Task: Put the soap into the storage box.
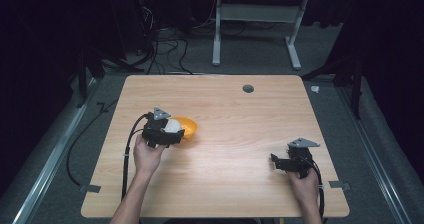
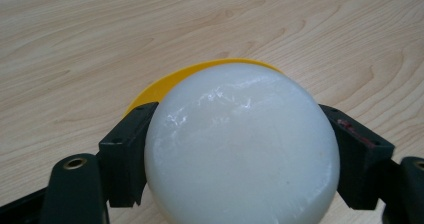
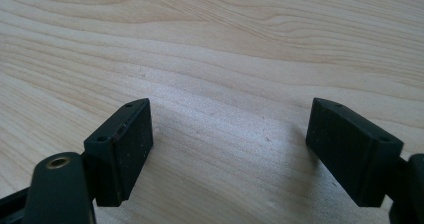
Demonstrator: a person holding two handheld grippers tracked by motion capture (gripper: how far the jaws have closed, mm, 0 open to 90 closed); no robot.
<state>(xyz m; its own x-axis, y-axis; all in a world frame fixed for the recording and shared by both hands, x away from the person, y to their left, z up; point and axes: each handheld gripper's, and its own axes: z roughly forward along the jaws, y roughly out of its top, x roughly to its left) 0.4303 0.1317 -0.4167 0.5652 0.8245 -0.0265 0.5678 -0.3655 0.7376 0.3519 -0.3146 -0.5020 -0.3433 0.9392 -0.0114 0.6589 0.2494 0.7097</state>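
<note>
A white ball [image 2: 242,144] sits gripped between the two black jaws of my left gripper [image 1: 172,133], which is shut on it. In the high view the white ball [image 1: 173,125] is at the near-left edge of an orange bowl [image 1: 188,127] on the wooden table [image 1: 235,109]. The bowl's yellow-orange rim [image 2: 165,84] curves behind the ball in the left gripper view. My right gripper [image 1: 276,164] rests low near the table's front right, jaws wide apart with bare wood between them [image 3: 227,149].
A small dark round hole cover [image 1: 248,88] lies at the table's far edge. Cables [image 1: 165,49] and a white desk frame [image 1: 257,29] stand on the floor beyond the table. Metal rails run along both sides.
</note>
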